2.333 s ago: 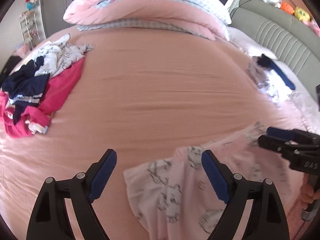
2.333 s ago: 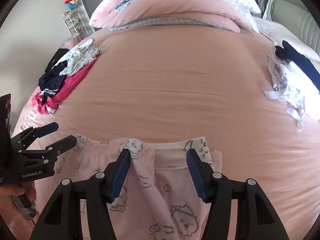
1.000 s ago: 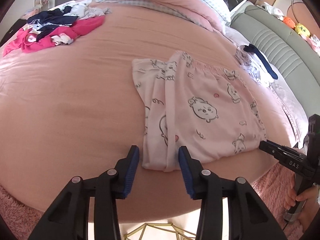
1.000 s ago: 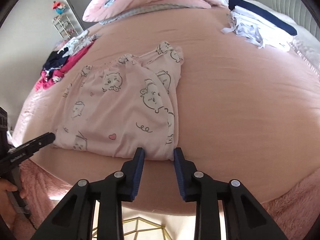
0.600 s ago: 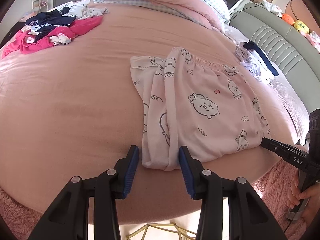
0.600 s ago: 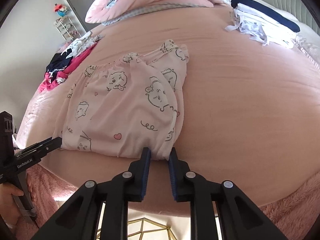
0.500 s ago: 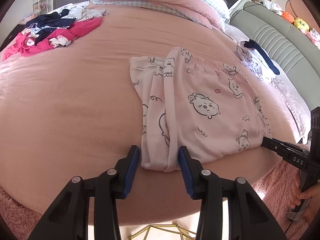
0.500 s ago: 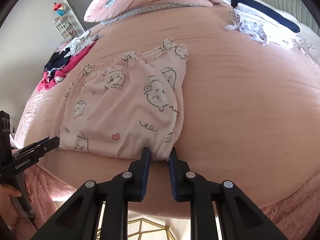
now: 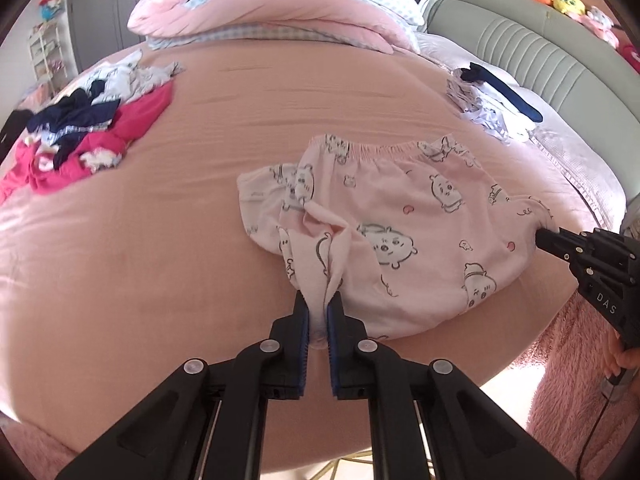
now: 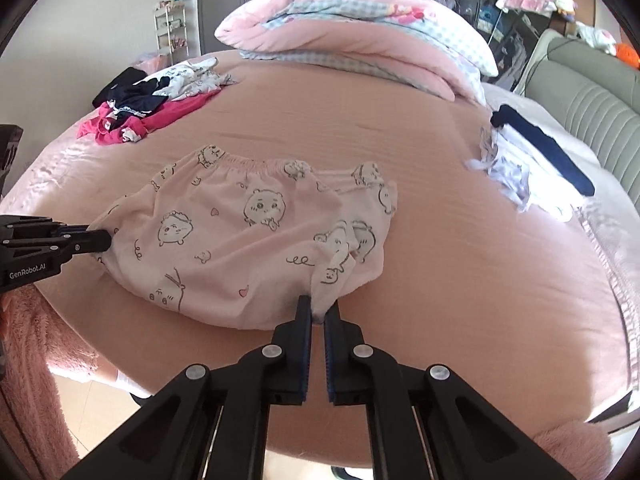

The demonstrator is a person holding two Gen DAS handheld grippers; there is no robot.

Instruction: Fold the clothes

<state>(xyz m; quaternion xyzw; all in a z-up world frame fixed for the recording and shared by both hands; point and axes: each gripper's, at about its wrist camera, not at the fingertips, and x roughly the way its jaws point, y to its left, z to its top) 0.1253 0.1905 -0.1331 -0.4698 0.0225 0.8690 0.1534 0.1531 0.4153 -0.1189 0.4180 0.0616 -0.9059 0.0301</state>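
Note:
Pale pink pyjama trousers (image 9: 404, 216) printed with cartoon animals lie folded on the pink bed, waistband toward the far side. My left gripper (image 9: 318, 308) is shut on their near left hem corner, and the cloth bunches up from there. My right gripper (image 10: 318, 310) is shut on the near right hem corner of the same pyjama trousers (image 10: 248, 232). The near edge is lifted off the sheet and sags between the two grips. Each gripper shows in the other's view: the right gripper (image 9: 540, 236) and the left gripper (image 10: 102, 240), both pinching cloth.
A heap of unfolded clothes (image 9: 84, 132) in pink, navy and white lies at the far left. A folded stack (image 9: 492, 100) with a navy piece sits at the right by the grey headboard (image 9: 560, 48). A folded duvet (image 9: 280, 4) covers the far end. The pink sheet (image 9: 140, 240) spreads between.
The left gripper has shut on the hem corner; the right was shut before. Both have lifted the near edge and carried it toward the waistband, so the trousers look shorter and bunched.

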